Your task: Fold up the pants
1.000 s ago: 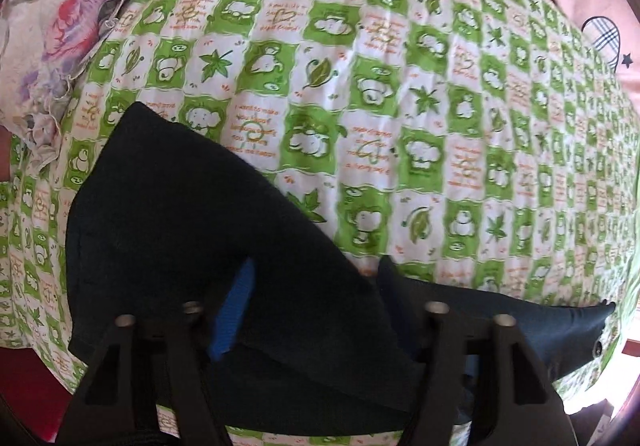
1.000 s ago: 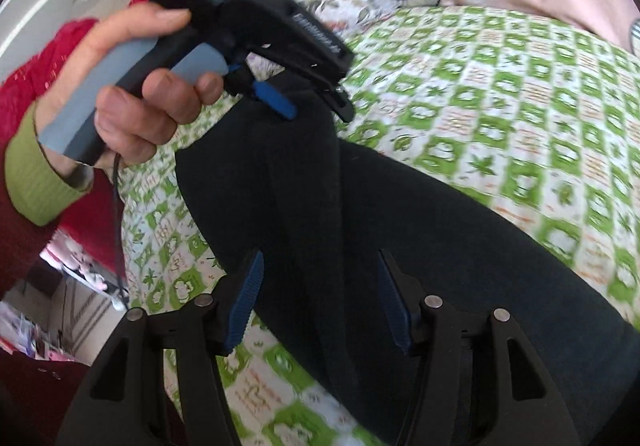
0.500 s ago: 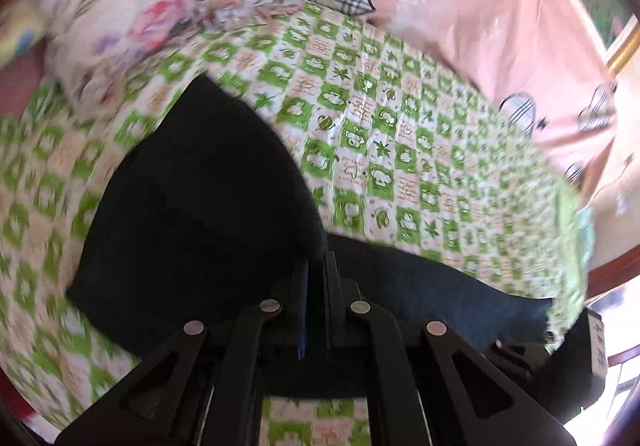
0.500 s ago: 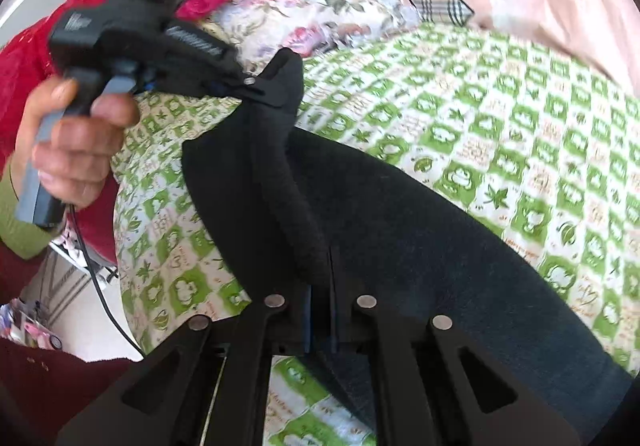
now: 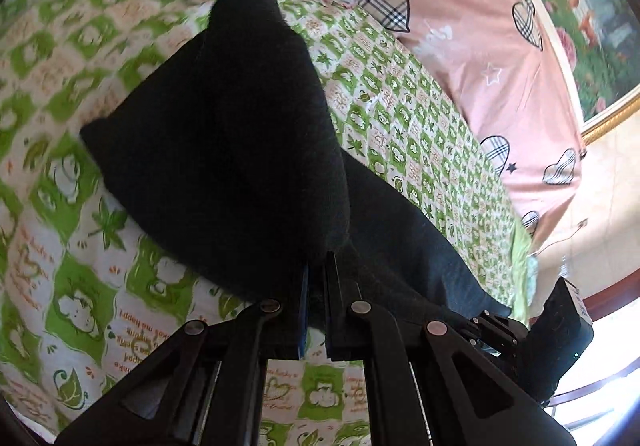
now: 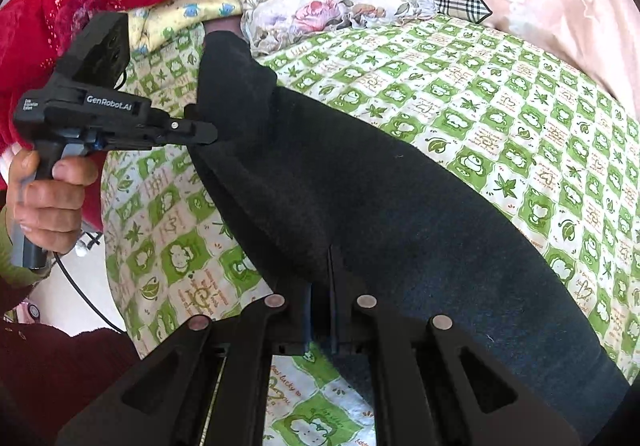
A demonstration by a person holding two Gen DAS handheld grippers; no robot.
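Right wrist view: both grippers are pinching the pants' edge.
Left gripper (image 6: 204, 132) at nine o'clock and right gripper (image 6: 320, 302) are clamping the dark pants (image 6: 400, 214), lifting one edge for folding.

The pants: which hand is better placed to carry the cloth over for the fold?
Probably left: the left gripper holds the raised pants edge; the right gripper pinches the near edge.
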